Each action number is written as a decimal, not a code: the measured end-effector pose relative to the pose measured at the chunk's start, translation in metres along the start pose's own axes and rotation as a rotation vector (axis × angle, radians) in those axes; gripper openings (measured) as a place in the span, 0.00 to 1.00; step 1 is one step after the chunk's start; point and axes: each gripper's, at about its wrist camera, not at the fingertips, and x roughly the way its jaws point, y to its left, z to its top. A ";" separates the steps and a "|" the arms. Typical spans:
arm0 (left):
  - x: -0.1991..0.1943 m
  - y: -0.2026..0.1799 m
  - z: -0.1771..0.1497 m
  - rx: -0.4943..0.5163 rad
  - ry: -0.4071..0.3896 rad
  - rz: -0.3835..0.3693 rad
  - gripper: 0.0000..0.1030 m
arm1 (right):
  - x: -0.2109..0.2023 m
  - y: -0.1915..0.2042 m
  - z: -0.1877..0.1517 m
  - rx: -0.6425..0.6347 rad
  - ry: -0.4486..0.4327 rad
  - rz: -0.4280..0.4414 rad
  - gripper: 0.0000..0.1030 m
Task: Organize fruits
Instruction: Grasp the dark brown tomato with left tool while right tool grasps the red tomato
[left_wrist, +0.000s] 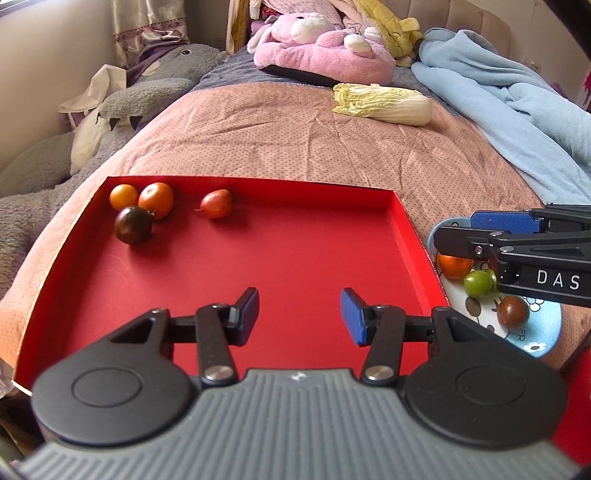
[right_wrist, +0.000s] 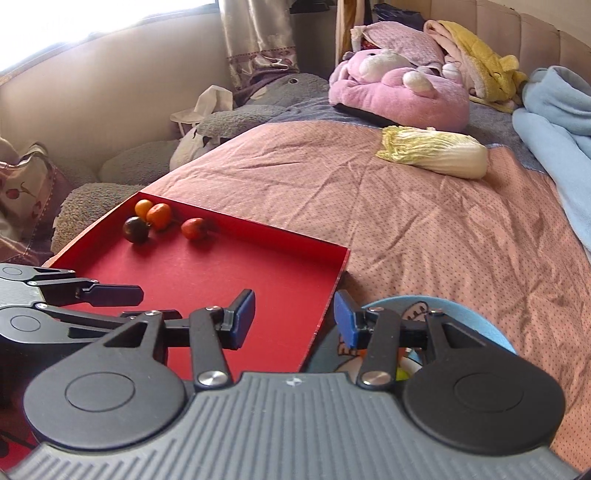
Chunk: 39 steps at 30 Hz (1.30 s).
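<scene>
A red tray (left_wrist: 295, 258) lies on the bed. In its far left corner sit two orange fruits (left_wrist: 123, 196) (left_wrist: 156, 199), a dark tomato (left_wrist: 133, 224) and, a little apart, a red fruit (left_wrist: 216, 203). My left gripper (left_wrist: 300, 314) hangs open over the tray's near half with nothing between its fingers. Right of the tray, a blue patterned plate (left_wrist: 543, 332) holds an orange fruit (left_wrist: 454, 266), a green one (left_wrist: 477, 283) and a dark tomato (left_wrist: 512, 312). My right gripper (right_wrist: 293, 317) is open and empty over the tray's right wall (right_wrist: 332, 295) and the plate (right_wrist: 480, 317).
A napa cabbage (left_wrist: 384, 103) lies farther up the pink bedspread (left_wrist: 295, 140). A pink plush toy (left_wrist: 317, 48) and a light blue blanket (left_wrist: 509, 96) lie at the head end. Along the left side is a grey plush (left_wrist: 155, 92).
</scene>
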 end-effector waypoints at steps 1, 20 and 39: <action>0.000 0.004 -0.001 -0.007 0.000 0.005 0.50 | 0.002 0.007 0.002 -0.011 0.002 0.011 0.57; 0.002 0.094 -0.009 -0.138 -0.001 0.122 0.61 | 0.082 0.092 0.044 -0.099 0.065 0.139 0.63; 0.042 0.131 0.037 -0.090 0.047 0.124 0.61 | 0.192 0.111 0.075 -0.089 0.170 0.127 0.41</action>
